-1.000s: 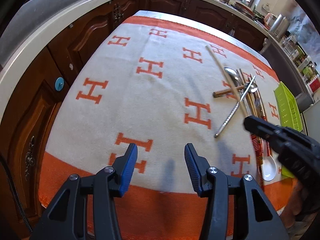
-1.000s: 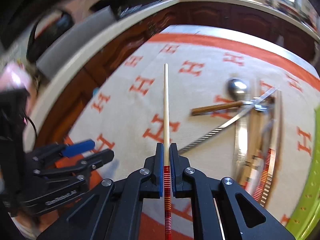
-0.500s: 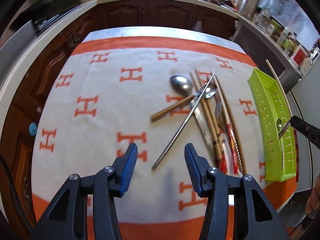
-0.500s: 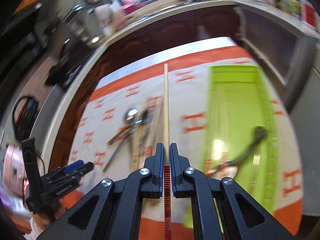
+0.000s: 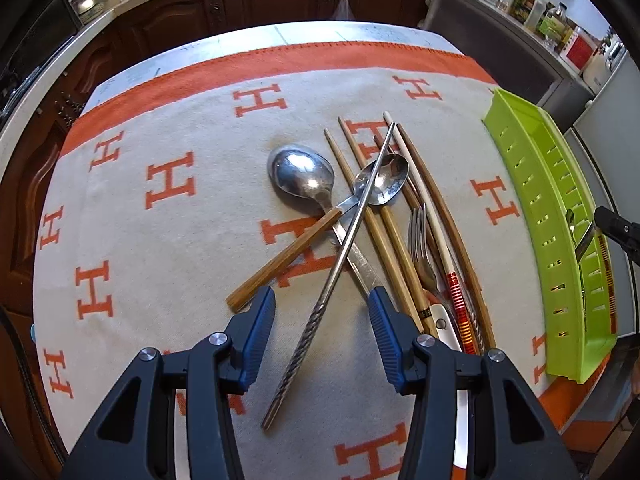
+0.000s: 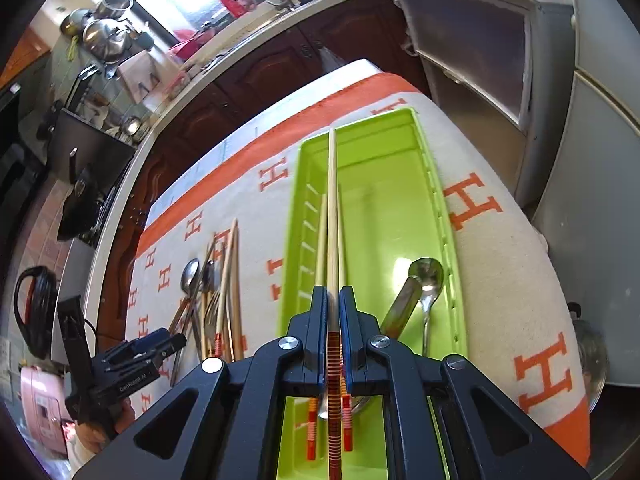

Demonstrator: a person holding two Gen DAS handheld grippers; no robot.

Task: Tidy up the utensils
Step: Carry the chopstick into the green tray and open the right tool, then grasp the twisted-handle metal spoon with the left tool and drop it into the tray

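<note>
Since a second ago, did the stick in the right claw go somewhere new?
Yes. The chopstick in the right gripper was over the patterned cloth beside the utensil pile; it now hangs above the green tray, jaws just starting to open.

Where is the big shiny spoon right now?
In the left wrist view, the big spoon lies on the orange-lettered cloth, mid-table, left of the chopstick pile and far left of the green tray.
</note>
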